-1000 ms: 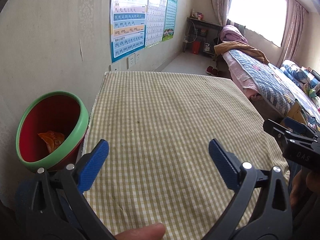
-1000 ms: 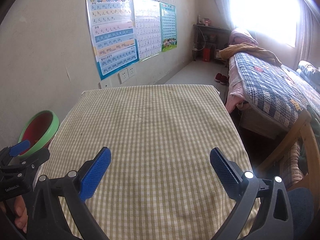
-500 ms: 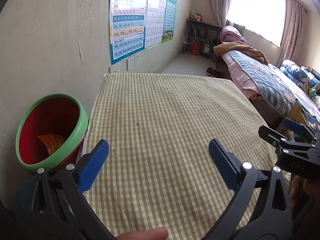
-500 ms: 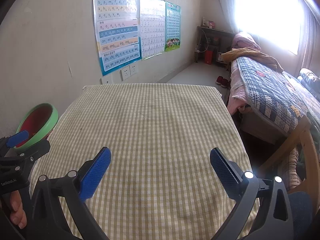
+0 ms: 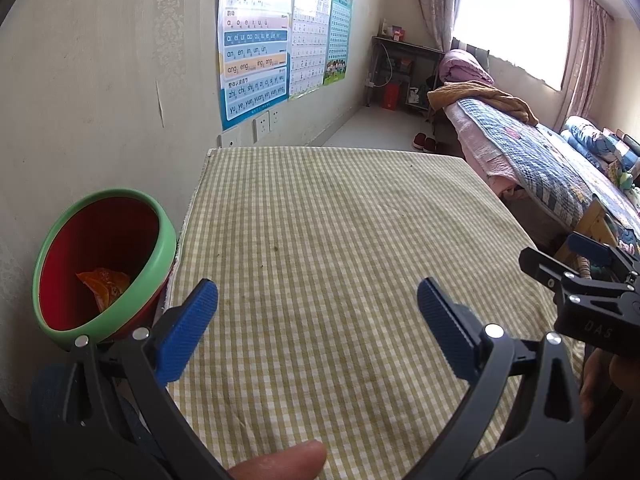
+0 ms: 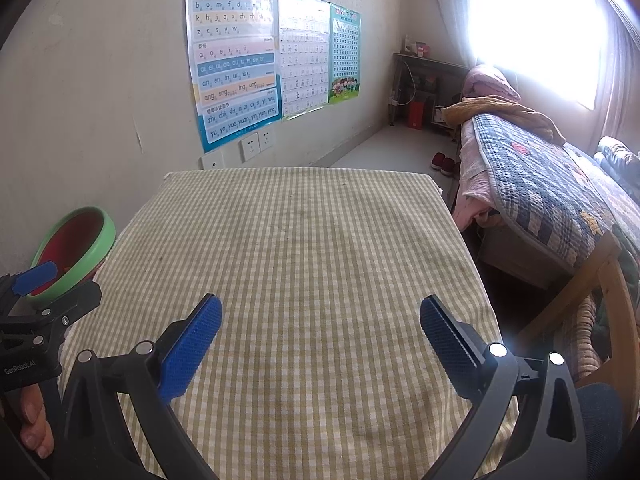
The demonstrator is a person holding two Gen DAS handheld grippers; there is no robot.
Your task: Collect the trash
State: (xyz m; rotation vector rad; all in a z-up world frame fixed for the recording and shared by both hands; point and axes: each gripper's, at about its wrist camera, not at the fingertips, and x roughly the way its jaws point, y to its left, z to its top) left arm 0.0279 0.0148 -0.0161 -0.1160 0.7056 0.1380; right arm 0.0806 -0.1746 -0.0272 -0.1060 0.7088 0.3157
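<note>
Left wrist view: the left gripper point(image 5: 318, 306) hangs over the near part of the bench point(image 5: 340, 240), its blue pads spread wide with nothing between them. At the left edge of the frame, just beside the bench's side, stands the green-rimmed red bin point(image 5: 104, 264); an orange wrapper point(image 5: 105, 283) lies inside it. The right gripper point(image 5: 580, 280) enters at the right edge, and a fingertip point(image 5: 280, 460) shows at the bottom. No loose trash is visible on the checked cloth, so collection appears complete or nearly so. Right wrist view: the right gripper point(image 6: 320, 326) is likewise spread apart and empty above the bench point(image 6: 304, 240); the bin point(image 6: 76, 248) sits at the lower left, partly behind the left gripper point(image 6: 36, 296). Risk: a careless swing of the left gripper could knock the bin, which stands close against the bench edge, and spill the wrapper. Hidden: the bin's base, the floor beside the bench, and the nearest strip of cloth beneath both grippers; window glare washes out the upper right.
</note>
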